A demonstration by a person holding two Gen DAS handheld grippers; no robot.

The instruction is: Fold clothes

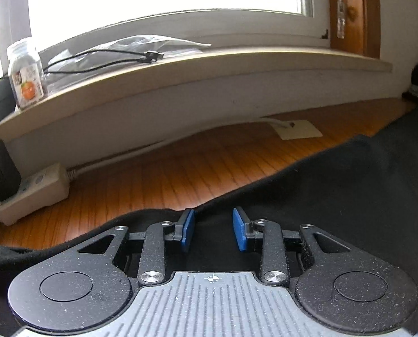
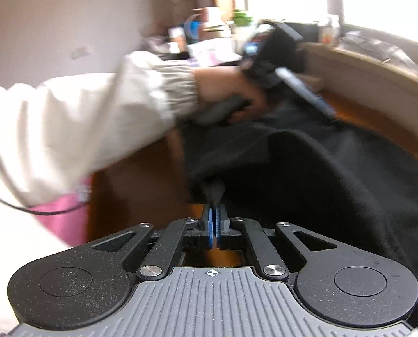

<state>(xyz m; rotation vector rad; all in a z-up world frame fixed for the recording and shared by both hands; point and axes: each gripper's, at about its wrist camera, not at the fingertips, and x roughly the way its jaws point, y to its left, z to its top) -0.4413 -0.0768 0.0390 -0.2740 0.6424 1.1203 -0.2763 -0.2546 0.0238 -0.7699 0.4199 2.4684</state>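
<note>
A black garment (image 1: 335,191) lies spread on the wooden table (image 1: 180,174). In the left wrist view its edge runs just under my left gripper (image 1: 214,216). That gripper is open, its blue pads (image 1: 187,229) apart above the cloth and pressing on nothing. In the right wrist view my right gripper (image 2: 214,210) is shut on a pinched-up fold of the black garment (image 2: 321,174), which bunches at the pad tips. Farther back, a hand in a cream sleeve (image 2: 96,112) holds the left gripper (image 2: 325,109) low over the far side of the cloth, blurred.
A white power strip (image 1: 32,193) with a black plug sits at the table's left, its cord running along the wall. A glass jar (image 1: 25,75), a black cable (image 1: 110,59) and a plastic bag rest on the window sill. A paper slip (image 1: 298,130) lies by the wall. Clutter (image 2: 209,28) stands at the far end.
</note>
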